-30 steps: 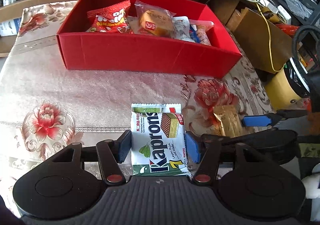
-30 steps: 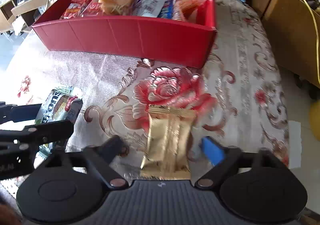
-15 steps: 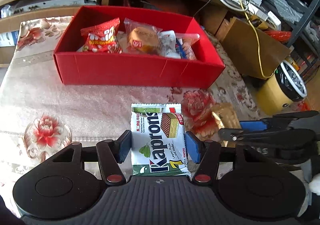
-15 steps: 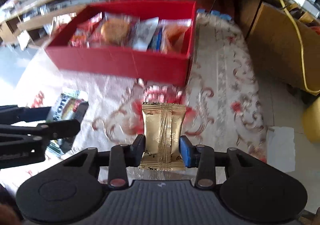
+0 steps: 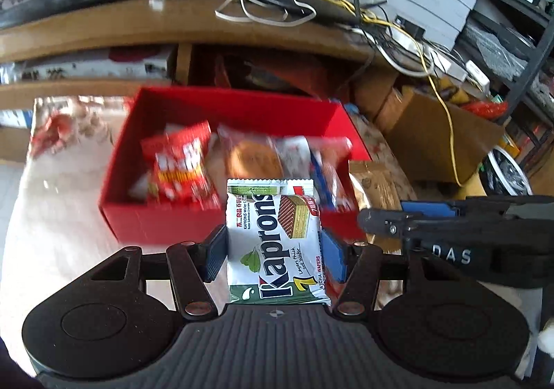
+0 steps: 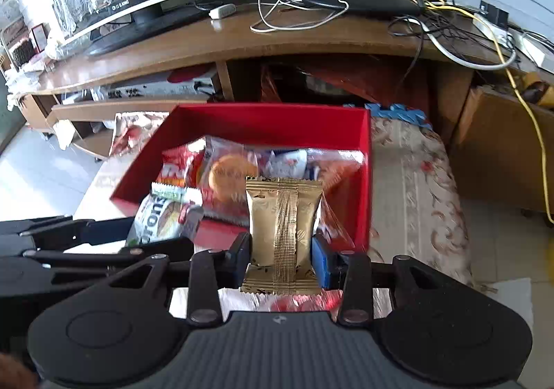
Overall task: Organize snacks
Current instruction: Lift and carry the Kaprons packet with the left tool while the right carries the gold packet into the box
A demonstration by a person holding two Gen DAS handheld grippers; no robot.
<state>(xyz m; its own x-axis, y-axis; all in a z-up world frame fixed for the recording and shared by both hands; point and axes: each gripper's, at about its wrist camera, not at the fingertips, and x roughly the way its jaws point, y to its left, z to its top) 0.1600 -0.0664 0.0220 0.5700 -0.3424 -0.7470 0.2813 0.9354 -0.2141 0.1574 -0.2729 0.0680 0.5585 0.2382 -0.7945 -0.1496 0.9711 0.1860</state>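
My left gripper [image 5: 275, 255] is shut on a white and green Kaprons wafer pack [image 5: 275, 243] and holds it in the air before the near wall of the red box [image 5: 166, 226]. My right gripper [image 6: 282, 255] is shut on a gold foil snack pack [image 6: 282, 233] and holds it above the near right part of the red box [image 6: 365, 181]. The box holds several snack packs, among them a red bag [image 5: 180, 164] and a round biscuit pack [image 6: 230, 174]. Each gripper shows in the other's view: the right one [image 5: 450, 219] and the left one [image 6: 104, 240].
The box stands on a floral tablecloth [image 6: 415, 181]. Behind it is a wooden TV stand [image 6: 242, 43] with a monitor, a router and loose cables. A cardboard box [image 5: 432, 133] and a yellow bin [image 5: 505, 167] stand on the floor at the right.
Both grippers have risen from the table and moved forward to the red box with their packs. The right gripper closed on the gold pack about a second ago.
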